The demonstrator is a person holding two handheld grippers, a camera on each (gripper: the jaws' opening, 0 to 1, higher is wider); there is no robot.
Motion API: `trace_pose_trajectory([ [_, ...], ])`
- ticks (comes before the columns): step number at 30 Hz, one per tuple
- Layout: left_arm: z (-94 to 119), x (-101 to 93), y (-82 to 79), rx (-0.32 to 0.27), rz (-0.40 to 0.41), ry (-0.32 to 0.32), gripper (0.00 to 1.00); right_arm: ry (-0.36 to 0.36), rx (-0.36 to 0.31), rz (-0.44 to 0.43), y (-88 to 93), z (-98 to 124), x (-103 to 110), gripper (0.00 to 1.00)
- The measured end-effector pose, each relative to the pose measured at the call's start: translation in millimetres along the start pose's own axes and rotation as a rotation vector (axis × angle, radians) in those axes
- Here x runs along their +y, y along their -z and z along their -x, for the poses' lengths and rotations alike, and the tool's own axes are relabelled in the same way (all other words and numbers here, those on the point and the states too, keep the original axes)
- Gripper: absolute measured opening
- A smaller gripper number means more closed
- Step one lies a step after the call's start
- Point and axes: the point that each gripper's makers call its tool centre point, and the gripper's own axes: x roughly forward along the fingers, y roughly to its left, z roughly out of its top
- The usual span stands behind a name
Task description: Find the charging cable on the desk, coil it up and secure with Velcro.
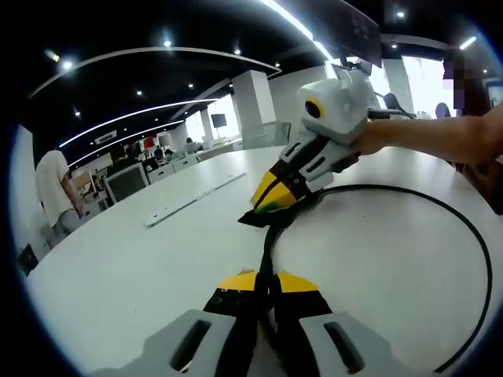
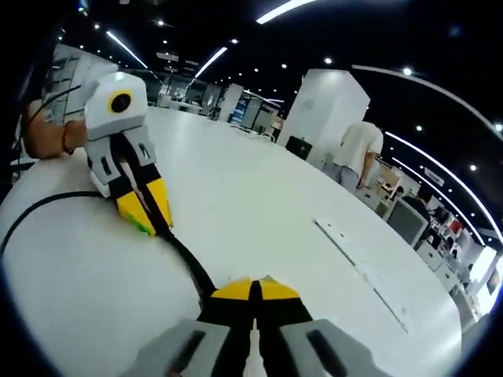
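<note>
A black charging cable (image 1: 471, 236) lies in a wide loop on the white desk (image 1: 141, 267). My left gripper (image 1: 267, 281) is shut on the cable at the bottom of the left gripper view. A short stretch of cable runs from it up to my right gripper (image 1: 273, 196), which comes in from the right, held by a hand (image 1: 377, 137), and is shut on the cable beside a flat black tab (image 1: 255, 220), perhaps the Velcro. In the right gripper view my right gripper (image 2: 253, 287) pinches the cable (image 2: 189, 259), which leads to the left gripper (image 2: 145, 210).
A long white strip (image 1: 196, 198) lies flat on the desk beyond the grippers, also the white strip (image 2: 361, 265) at the right. A person in a white shirt (image 2: 357, 153) stands past the desk's far edge, near monitors (image 1: 126, 181) and a pillar (image 2: 326, 110).
</note>
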Motion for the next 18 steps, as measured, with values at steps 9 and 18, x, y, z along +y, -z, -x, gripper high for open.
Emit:
trace_pose_trajectory([
  [9, -0.2, 0.0, -0.1, 0.001, -0.002, 0.001, 0.08, -0.027, 0.017, -0.079, 6.9, -2.6, 3.6, 0.02],
  [18, 0.3, 0.1, -0.4, -0.001, 0.0, 0.0, 0.07, -0.024, 0.029, -0.078, 6.7, -2.9, 2.7, 0.02],
])
